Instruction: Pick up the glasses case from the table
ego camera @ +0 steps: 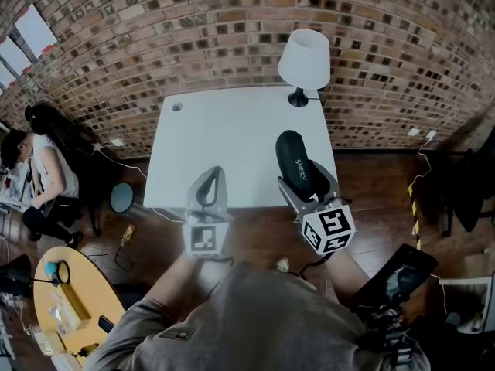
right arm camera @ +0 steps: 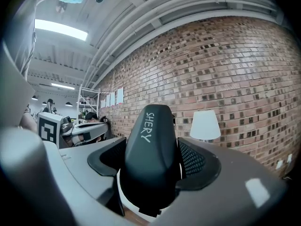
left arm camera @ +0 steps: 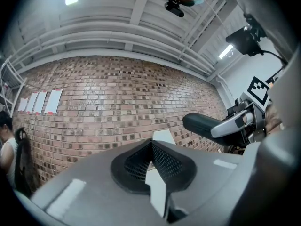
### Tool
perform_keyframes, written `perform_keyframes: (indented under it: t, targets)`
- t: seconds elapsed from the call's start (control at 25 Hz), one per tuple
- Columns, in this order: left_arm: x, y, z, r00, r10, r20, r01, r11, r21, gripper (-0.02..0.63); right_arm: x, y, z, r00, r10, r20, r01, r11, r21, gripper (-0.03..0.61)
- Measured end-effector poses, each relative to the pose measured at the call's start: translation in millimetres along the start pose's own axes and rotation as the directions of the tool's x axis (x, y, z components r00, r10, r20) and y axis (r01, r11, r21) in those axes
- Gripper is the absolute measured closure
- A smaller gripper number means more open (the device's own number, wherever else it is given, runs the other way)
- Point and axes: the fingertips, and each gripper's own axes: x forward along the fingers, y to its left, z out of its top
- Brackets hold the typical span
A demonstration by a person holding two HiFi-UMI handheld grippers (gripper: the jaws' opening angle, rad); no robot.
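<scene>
So, my right gripper (ego camera: 305, 188) is clamped on the glasses case (ego camera: 294, 161), one jaw pressed against each long side. In the right gripper view the black shell (right arm camera: 150, 159) fills the gap between the pads, with its white lettering facing up. The case's long axis runs straight out along the jaws, and its free end points towards the lamp (ego camera: 303, 60). Most of its length sticks out past the fingertips on the lamp side.

From the left gripper view, the case (left arm camera: 202, 124) shows against the brick wall with nothing under it, so I judge it is lifted clear of the white table (ego camera: 232, 130). It hangs short of the lamp, on my side of it.

My left gripper (ego camera: 213, 175) sits further from the lamp and off to its left. Its jaws are pinched together at the tips with nothing between them (left arm camera: 151, 147). It is well apart from the case, so the right hand alone carries the load.

The grip looks rearward on the case. I would keep the gripper level so the overhanging end does not lever downward.
</scene>
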Motion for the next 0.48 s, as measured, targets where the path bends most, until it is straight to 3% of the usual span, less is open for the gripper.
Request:
perform_keyframes:
  t: [0.48]
  targets:
    - [-0.3,0.4,0.6,1.0,-0.002,-0.006,0.002,1.0,0.012,0.615,0.6,1.7,-0.1,1.0,0.009,-0.006,-0.009,1.0,-0.017,0.221]
